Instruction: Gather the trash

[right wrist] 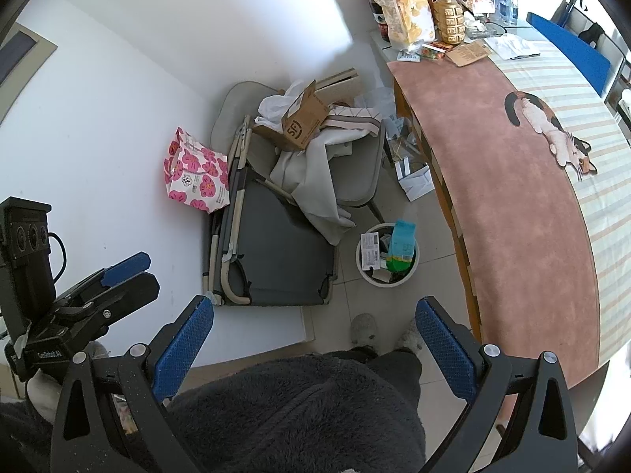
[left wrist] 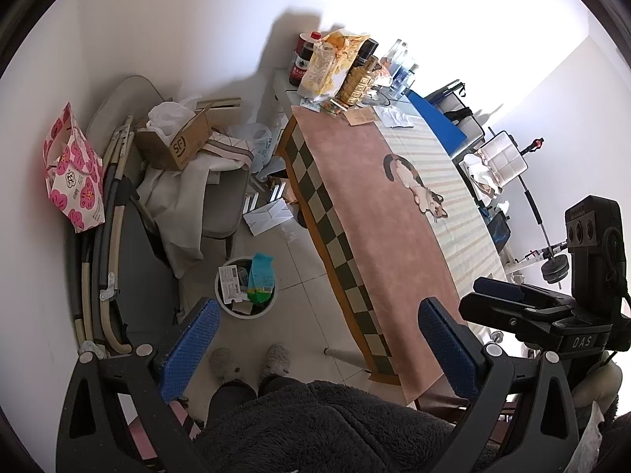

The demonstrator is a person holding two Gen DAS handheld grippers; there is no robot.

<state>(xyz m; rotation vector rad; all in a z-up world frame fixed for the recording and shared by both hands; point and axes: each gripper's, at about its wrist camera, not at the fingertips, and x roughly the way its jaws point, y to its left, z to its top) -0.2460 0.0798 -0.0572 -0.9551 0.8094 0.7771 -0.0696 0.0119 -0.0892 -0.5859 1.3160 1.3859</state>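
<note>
Both the left gripper (left wrist: 319, 349) and the right gripper (right wrist: 315, 349) are held high with jaws wide apart and empty, probably to survey the room. The white bin (right wrist: 387, 254), at twelve o'clock on the tiled floor (right wrist: 355, 295), already holds wrappers. The table (right wrist: 524, 213) at two o'clock wears a cat-print cloth.

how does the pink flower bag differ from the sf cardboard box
The pink flower bag is white with pink blossoms and stands on the floor against the wall; the SF cardboard box is plain brown, tilted, and sits on top of the cluttered chair. The bag's top is pinched; the box's flaps gape. Both sit left of the table.
</note>
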